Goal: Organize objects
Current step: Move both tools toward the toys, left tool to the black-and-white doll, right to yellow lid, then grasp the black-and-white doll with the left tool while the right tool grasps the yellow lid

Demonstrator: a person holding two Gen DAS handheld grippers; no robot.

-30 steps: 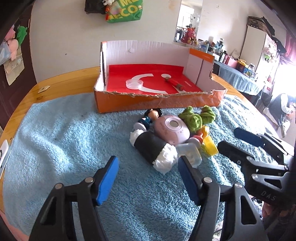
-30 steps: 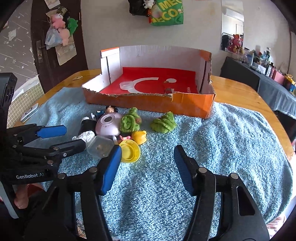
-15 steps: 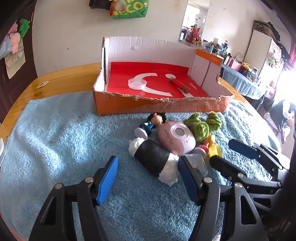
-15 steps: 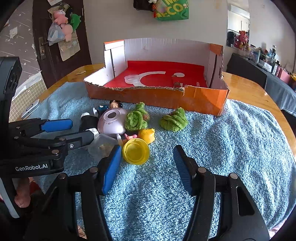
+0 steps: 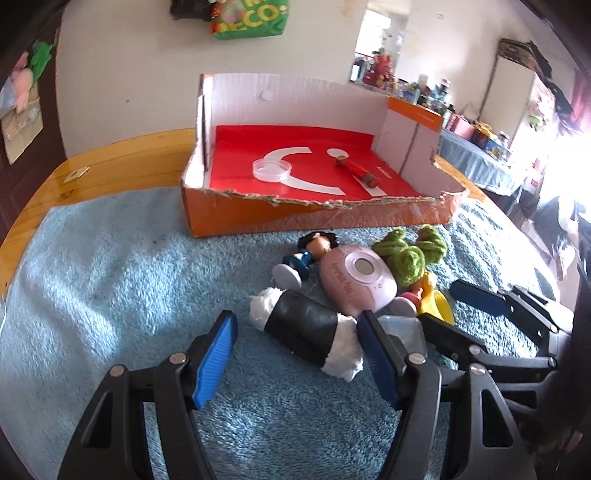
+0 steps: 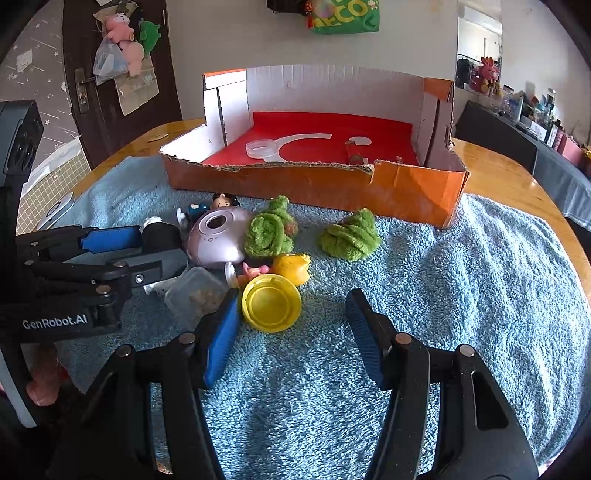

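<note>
Bright daylight floods from the right in the left wrist view, blown out there; fisheye edges curve, corners vignette black.

A green bag [image 6: 345, 16] with pale lettering hangs high on the white wall [image 6: 229, 44]. To the left stands a dark door [image 6: 92, 92] with a metal handle plate [image 6: 82, 94]; pink and green plush toys [image 6: 127, 35] hang on it above a clear bag and a paper sheet. A red plush figure [image 6: 487, 74] sits on a cluttered shelf at the far right. The wooden worktop [image 6: 495, 173] shows bare beyond the fluffy blue towel [image 6: 461, 280] spread across it.
</note>
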